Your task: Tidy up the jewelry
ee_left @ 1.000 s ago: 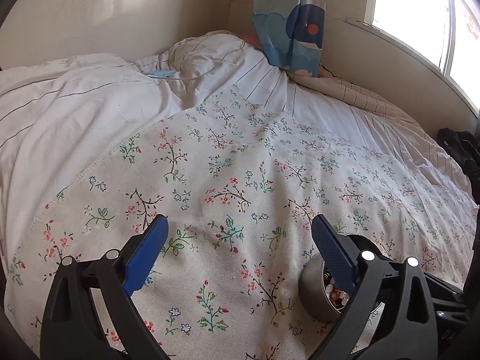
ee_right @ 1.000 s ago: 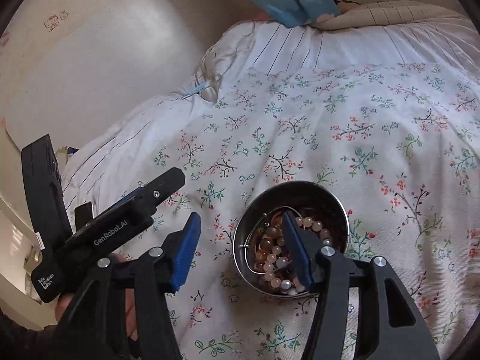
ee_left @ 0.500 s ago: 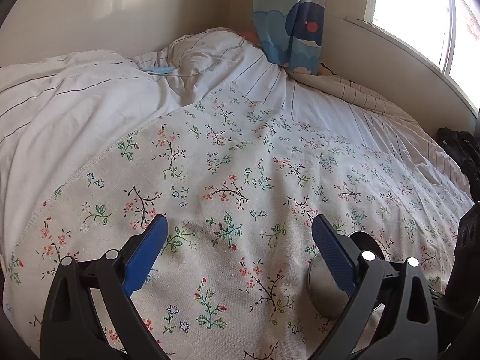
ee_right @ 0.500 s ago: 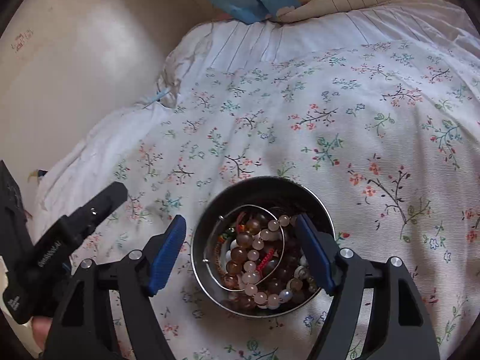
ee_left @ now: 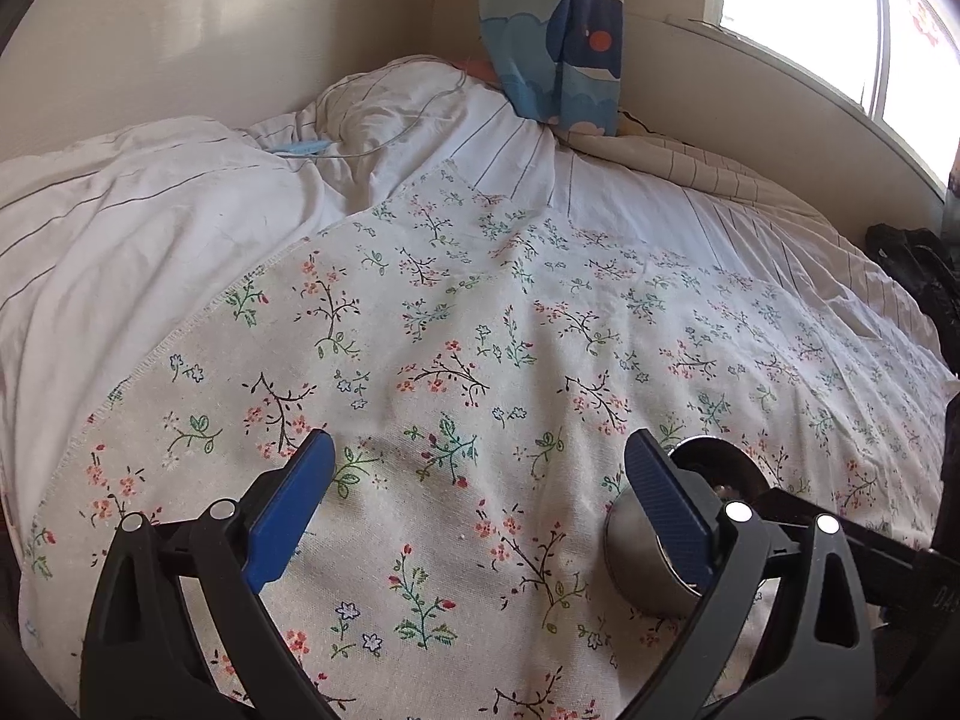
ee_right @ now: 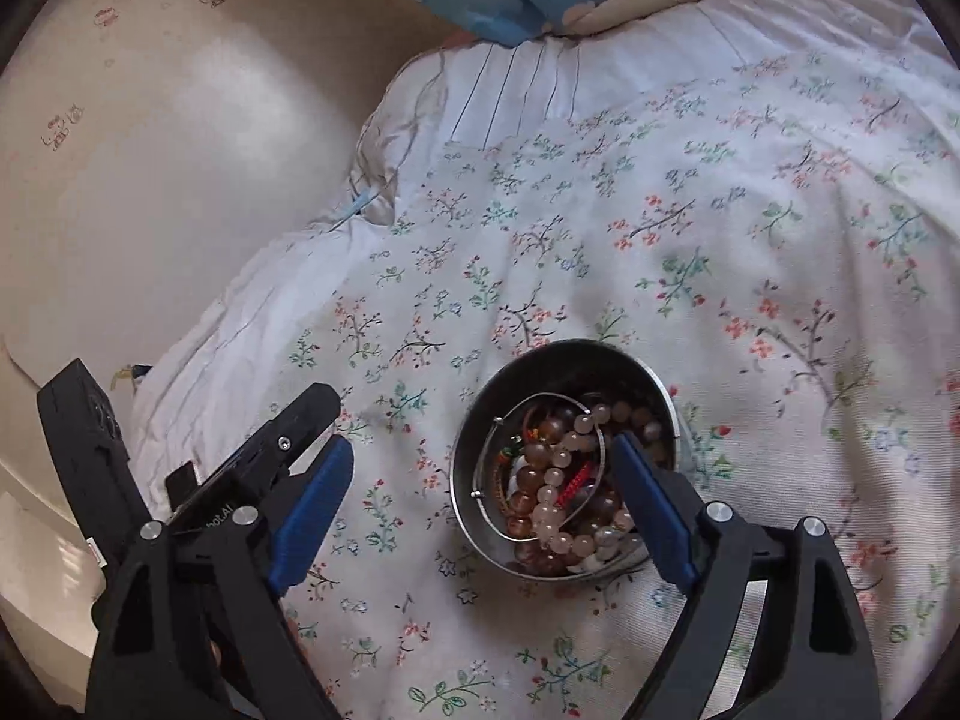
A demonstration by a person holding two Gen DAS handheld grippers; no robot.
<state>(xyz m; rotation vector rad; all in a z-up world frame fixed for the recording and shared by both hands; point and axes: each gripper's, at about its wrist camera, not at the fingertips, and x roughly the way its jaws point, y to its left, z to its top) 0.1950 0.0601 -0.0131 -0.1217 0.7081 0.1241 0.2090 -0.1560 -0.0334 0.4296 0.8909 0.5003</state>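
The beaded bracelets lie in the round metal tin; your right gripper has just been widening, holding nothing. Your left gripper remains wide, empty.

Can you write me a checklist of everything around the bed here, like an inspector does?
Surface: cream cloth with small flower print spread over a white striped duvet.
Job's things: round metal tin holding pink and brown bead bracelets and a thin silver wire bangle.
Clutter: black bag at the bed edge.
Grippers: left claw open, empty; right claw just opened wide, one finger over the tin.
Cables: thin white cord on the duvet.
Surroundings: cream wall, blue cartoon curtain, bright window.
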